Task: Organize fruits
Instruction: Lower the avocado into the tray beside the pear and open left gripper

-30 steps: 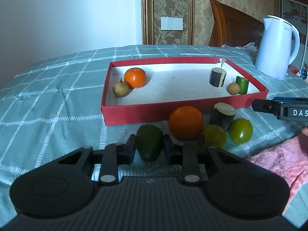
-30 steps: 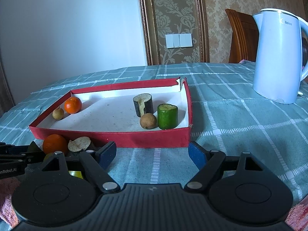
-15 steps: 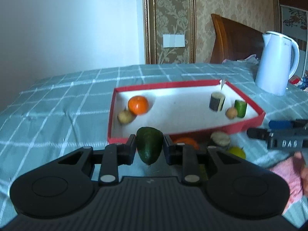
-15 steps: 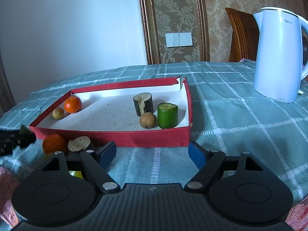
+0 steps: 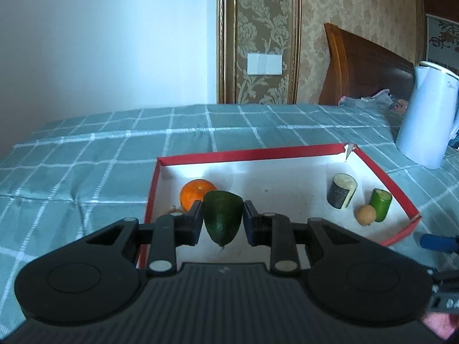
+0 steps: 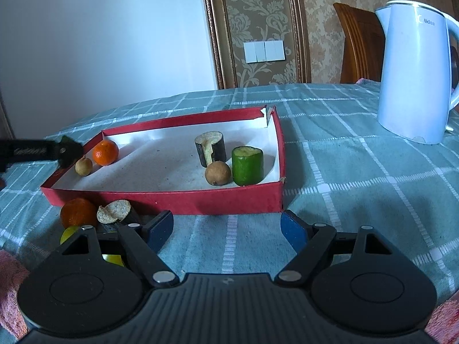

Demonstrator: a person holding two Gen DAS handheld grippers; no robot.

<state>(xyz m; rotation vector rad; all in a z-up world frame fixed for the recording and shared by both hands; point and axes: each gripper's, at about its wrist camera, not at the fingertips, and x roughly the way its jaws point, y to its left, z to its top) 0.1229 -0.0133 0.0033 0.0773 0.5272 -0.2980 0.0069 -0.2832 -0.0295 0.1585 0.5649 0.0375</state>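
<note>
The left gripper (image 5: 223, 221), clamped on the avocado (image 5: 222, 217), now hangs over the red tray (image 5: 252, 154) (lifted off the cloth), nearly placed; the right gripper (image 6: 226, 228) gapes empty before the tray.

Red tray (image 6: 178, 200) middle floor bare, fruit crowding both ends, kettle (image 6: 413, 71) well apart at right

The white kettle (image 6: 416, 68) bears the blue brand name "Midea" near its top.
</note>
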